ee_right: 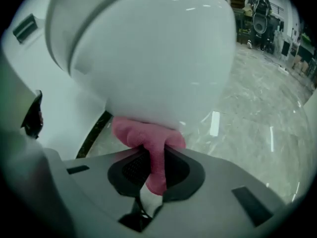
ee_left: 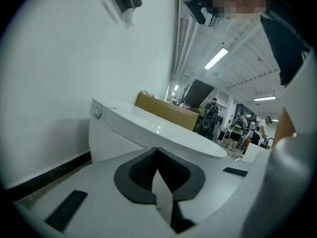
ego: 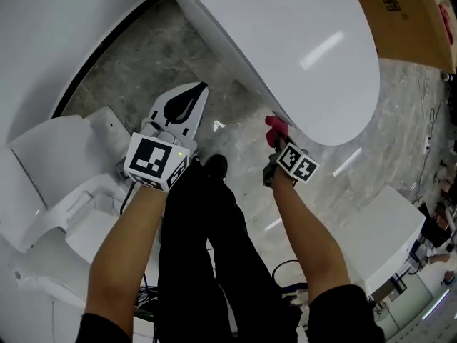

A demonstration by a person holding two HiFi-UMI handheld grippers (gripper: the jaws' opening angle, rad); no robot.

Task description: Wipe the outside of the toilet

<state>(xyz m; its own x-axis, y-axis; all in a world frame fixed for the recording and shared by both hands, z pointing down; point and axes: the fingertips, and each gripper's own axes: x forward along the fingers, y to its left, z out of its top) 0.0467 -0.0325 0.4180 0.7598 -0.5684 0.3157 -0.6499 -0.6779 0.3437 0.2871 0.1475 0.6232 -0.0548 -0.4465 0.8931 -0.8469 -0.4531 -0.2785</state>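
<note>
Right gripper (ee_right: 154, 158): jaws clamped narrow on a pink cloth (ee_right: 144, 133). The cloth bunches above the pads and a strip of it hangs down between them. The bunched part is pressed against the toilet (ee_right: 148, 58), touching the underside of the bowl's rounded front, just below the lid edge. In the head view this gripper sits at the near rim of the toilet, with the marker cube (ego: 297, 164) facing the camera and the forearm coming up from below.

Left gripper (ee_left: 157, 155): jaws together, nothing between them. It is held to the left of the toilet, clear of it and not touching, and points toward the toilet's side and the wall behind.

Toilet: white, glossy, lid down, with a round button (ee_left: 97, 112) on its rear side.

Grey marbled floor (ego: 136, 70) lies under and around the toilet. A white wall with a black baseboard (ego: 100, 56) runs along the toilet's left. A brown cardboard box (ego: 410, 16) is on the toilet's far right side. Another white fixture (ego: 57, 184) is well left of the toilet, behind the left gripper. The person's black trousers (ego: 207, 249) and dark shoe (ego: 216, 166) are on the floor in front of the toilet, between the two grippers. A white block (ego: 378, 238) sits to the toilet's front right. People (ee_left: 213, 114) stand far beyond the toilet.
</note>
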